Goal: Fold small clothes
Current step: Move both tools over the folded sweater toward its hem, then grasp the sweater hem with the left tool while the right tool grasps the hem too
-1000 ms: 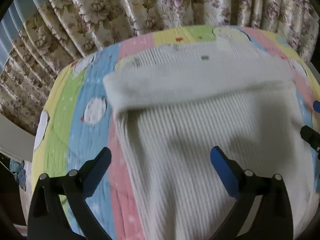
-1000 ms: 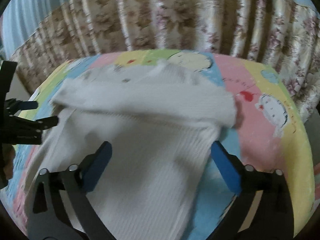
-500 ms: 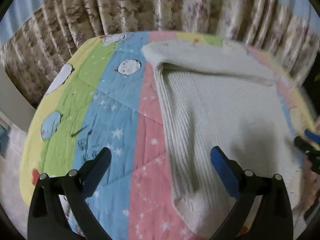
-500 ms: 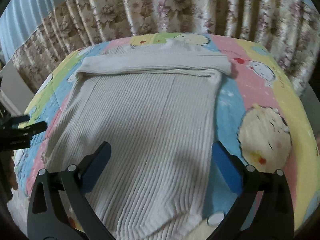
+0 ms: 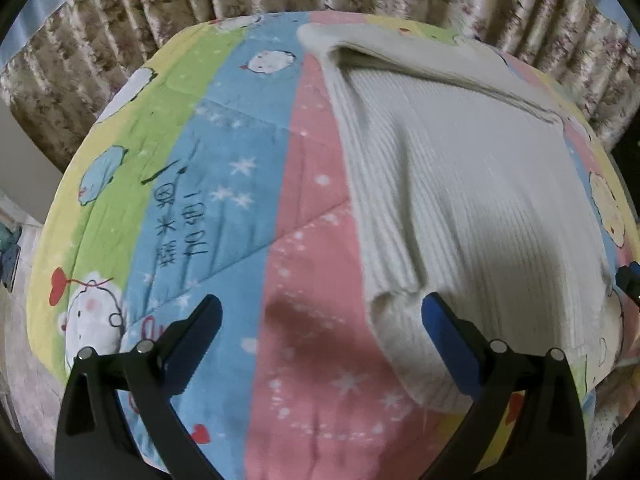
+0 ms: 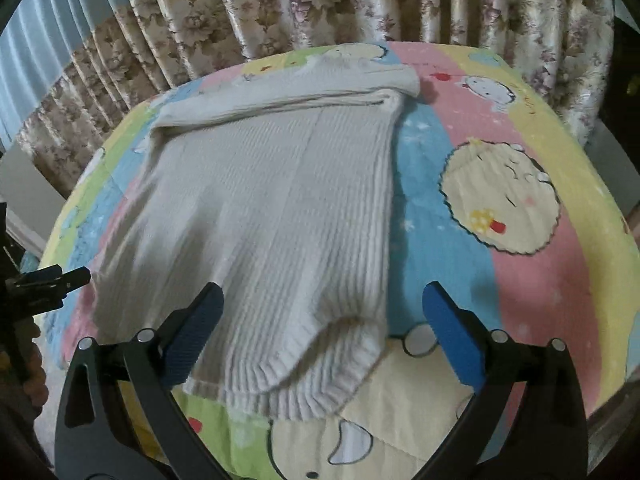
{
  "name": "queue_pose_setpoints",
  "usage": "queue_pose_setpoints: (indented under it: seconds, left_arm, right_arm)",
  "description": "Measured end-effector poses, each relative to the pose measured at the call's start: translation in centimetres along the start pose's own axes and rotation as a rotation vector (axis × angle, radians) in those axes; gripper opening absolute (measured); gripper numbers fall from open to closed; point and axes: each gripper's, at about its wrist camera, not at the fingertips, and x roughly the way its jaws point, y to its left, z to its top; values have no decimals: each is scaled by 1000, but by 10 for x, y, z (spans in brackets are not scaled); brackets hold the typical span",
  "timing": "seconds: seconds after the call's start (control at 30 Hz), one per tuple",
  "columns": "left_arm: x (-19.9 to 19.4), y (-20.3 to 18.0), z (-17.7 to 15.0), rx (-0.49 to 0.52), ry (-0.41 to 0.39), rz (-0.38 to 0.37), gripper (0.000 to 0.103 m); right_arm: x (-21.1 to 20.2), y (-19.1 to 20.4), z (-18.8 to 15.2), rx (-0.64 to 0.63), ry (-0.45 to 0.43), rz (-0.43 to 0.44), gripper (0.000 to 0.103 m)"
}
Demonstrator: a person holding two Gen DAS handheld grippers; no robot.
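Both wrist cams low over near edge of bed (image 5: pixel 208 184), facing curtains (image 6: pixel 320 4); left cam offset left, right cam offset right; shared: white sweater (image 6: pixel 272 208), quilt, curtains

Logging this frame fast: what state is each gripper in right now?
Left gripper: open, holding nothing, beside the white sweater.
Right gripper: open, holding nothing, over the sweater's near hem.
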Motion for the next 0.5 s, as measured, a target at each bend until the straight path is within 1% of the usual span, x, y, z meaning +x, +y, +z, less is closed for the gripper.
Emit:
queue_pose_setpoints:
  seconds: [0.07, 0.1, 0.17, 0.2, 0.27, 0.3, 0.37, 0.43, 0.47, 0.5]
  left_arm:
    - [-3, -9, 0, 36, -19, -14, 100]
    - [-5, -13, -2, 52, -33, -14, 100]
    - [-9, -20, -4, 88, -76, 29, 100]
    - [-10, -23, -6, 102, -88, 48, 100]
    - [-9, -27, -6, 117, -102, 76, 100]
    - [-8, -27, -5, 117, -107, 85, 100]
    - [-3, -26, 0, 110, -109, 90, 100]
    - [0, -24, 0, 107, -100, 73, 100]
    - [2, -23, 1, 101, -87, 61, 100]
    - [5, -23, 3, 94, -68, 40, 100]
  right_arm:
    - [0, -1, -5, 7, 6, -21, 99]
    - [1, -2, -6, 17, 18, -4, 99]
    - [2, -7, -10, 52, 43, 75, 99]
    - [3, -11, -12, 83, 50, 140, 99]
    - [0, -15, -15, 134, 38, 191, 99]
    - [-2, -17, -15, 153, 29, 194, 99]
    - [-6, -14, -15, 119, 11, 141, 99]
    - [-5, -8, -14, 57, 25, 93, 99]
    - [-4, -8, -14, 51, 33, 77, 99]
    - [-2, -9, -14, 48, 34, 69, 96]
